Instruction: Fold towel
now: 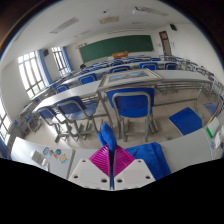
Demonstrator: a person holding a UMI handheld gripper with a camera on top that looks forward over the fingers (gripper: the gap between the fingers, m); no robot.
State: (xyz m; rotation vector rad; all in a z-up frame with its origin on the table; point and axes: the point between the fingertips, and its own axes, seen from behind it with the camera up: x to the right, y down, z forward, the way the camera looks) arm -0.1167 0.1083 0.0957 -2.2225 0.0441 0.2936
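My gripper is held up above a desk, its two pink pads pressed together on a fold of blue towel. A thin blue strip of the towel runs down between the pads and a tuft sticks up just ahead of the fingertips. More of the blue towel hangs or lies to the right of the fingers, over the desk below.
A classroom lies beyond: rows of grey desks with blue chairs, a green chalkboard on the far wall, windows at the left. A blue chair seat stands at the right. The near desk holds small items.
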